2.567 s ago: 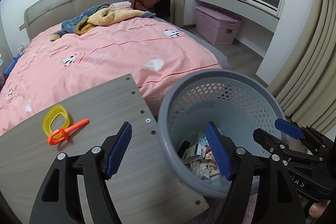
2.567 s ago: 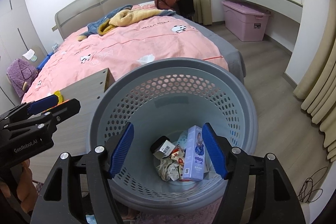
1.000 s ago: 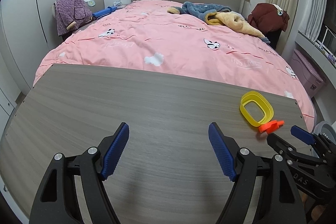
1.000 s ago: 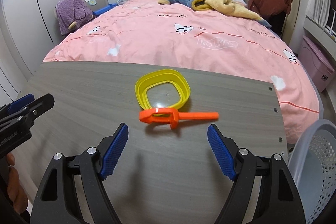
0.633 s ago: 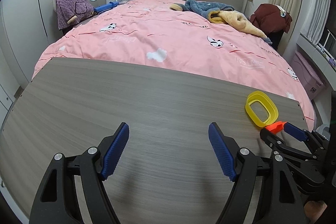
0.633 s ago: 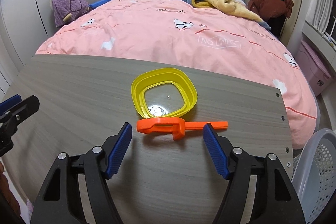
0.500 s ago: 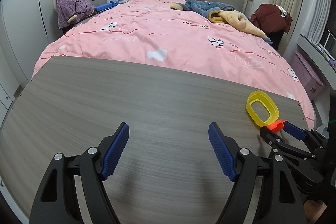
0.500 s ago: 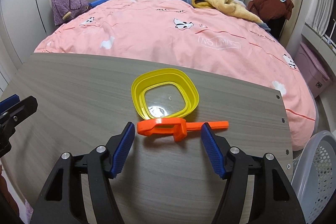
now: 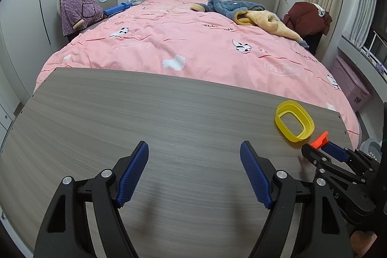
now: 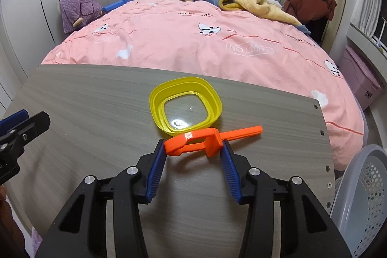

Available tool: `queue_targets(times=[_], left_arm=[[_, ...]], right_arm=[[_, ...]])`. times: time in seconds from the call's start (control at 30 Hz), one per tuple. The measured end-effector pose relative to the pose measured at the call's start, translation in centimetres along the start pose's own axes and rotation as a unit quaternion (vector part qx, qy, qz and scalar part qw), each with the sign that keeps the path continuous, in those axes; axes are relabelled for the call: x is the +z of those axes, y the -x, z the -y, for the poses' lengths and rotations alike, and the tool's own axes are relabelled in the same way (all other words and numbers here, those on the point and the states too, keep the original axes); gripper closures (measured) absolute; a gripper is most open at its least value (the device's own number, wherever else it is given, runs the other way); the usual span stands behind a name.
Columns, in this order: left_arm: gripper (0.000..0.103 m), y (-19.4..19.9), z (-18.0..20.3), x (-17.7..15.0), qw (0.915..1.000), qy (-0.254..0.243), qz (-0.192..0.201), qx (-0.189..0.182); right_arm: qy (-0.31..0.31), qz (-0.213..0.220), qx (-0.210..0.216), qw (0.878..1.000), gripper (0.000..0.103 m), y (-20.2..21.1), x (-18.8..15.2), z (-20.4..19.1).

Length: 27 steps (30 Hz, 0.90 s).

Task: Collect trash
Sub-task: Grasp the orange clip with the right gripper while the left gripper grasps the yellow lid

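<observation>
An orange plastic clip [image 10: 193,145] lies on the grey wooden table [image 10: 84,113], just in front of a yellow ring-shaped lid [image 10: 154,100]. My right gripper [image 10: 192,149] straddles the clip's loop end, its jaws closing, and both blue pads [image 10: 157,161] touch the clip's sides. The clip's long handle sticks out to the right. In the left wrist view the clip [image 9: 320,140] peeks out beside the right gripper [image 9: 321,151], near the yellow lid [image 9: 280,122]. My left gripper [image 9: 193,149] hangs open over bare table, with nothing between its pads.
A grey perforated waste basket [image 10: 362,185] stands past the table's right edge. A bed with a pink cover [image 10: 193,45] runs behind the table, with clothes on it. A pink storage box [image 10: 362,79] sits on the floor at the right.
The right jaws have narrowed onto the orange clip, whose handle end has tilted up slightly. Both grippers swung from the basket to the table earlier. The left gripper has stayed still and open.
</observation>
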<state>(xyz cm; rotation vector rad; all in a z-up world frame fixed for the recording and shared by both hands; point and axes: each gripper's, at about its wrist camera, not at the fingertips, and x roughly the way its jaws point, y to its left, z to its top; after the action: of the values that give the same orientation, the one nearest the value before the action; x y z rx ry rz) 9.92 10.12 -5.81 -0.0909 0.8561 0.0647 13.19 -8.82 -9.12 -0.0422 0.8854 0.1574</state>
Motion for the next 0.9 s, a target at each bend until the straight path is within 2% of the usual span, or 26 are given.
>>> queue_targets(times=[0.2,0.47,0.73,0.9], left_arm=[[0.028,0.1,2.0,-0.2,0.9997,-0.016,-0.005,-0.015],[0.028,-0.3,6.8,0.1,0.9972,-0.053,-0.013,-0.050],[0.028,-2.4,11.5,1.8,0.9927,-0.078,-0.046,-0.080],[0.027,-4.1,13.2,2.7,0.9906,-0.075,-0.073,-0.089]], right_arm=[[-0.023,0.010,-0.005,1.000,0.058,1.8,-0.8,1.9],[-0.046,0.018,-0.021,0.999,0.058,4.0,-1.9,5.1],[-0.066,0.024,-0.035,0.997,0.058,5.2,-2.4,8.2],[-0.074,0.034,-0.038,0.996,0.058,5.8,-2.3,9.7]])
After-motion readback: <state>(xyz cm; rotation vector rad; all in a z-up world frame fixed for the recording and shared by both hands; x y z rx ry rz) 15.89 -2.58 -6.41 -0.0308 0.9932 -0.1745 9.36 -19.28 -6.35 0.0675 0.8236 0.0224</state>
